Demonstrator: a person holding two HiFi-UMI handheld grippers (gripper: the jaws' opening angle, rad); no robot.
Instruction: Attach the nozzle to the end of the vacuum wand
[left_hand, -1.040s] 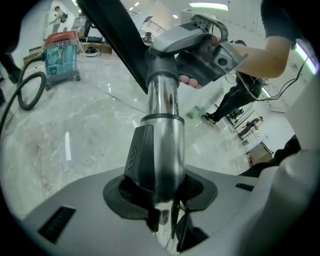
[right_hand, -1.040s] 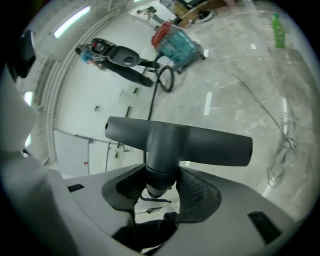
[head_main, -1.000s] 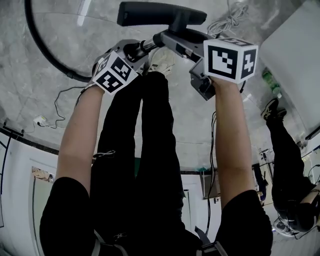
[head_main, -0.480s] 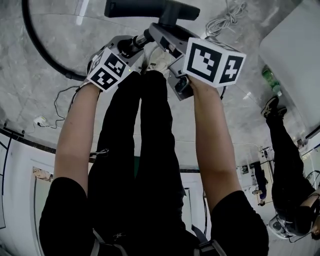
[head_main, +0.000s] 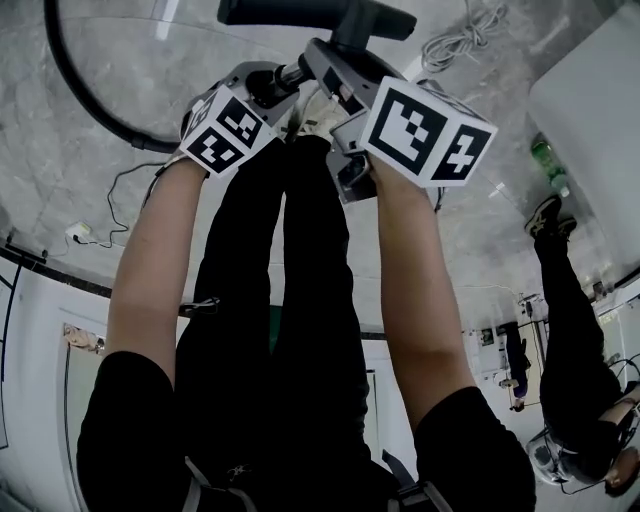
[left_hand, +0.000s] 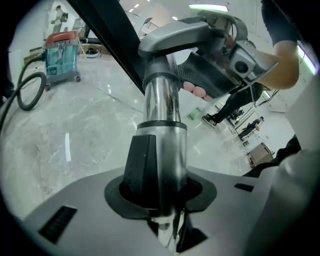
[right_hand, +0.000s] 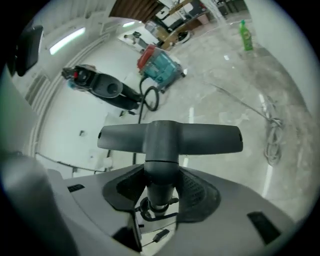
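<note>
My left gripper holds the chrome vacuum wand; its jaws are closing, with the wand standing between them in the left gripper view. My right gripper is shut on the grey neck of the T-shaped nozzle. In the right gripper view the nozzle spreads crosswise just beyond the gripper. The wand's upper end runs into the nozzle's curved grey neck; how deep it sits is hidden.
A black hose curves over the marble floor at the left. A teal vacuum canister stands further off, with a green bottle and a coiled white cable to the right. Another person stands at the right.
The right gripper has rolled and shifted left, closer to the left gripper, carrying the nozzle with it. The left gripper has stayed almost in place on the wand.
</note>
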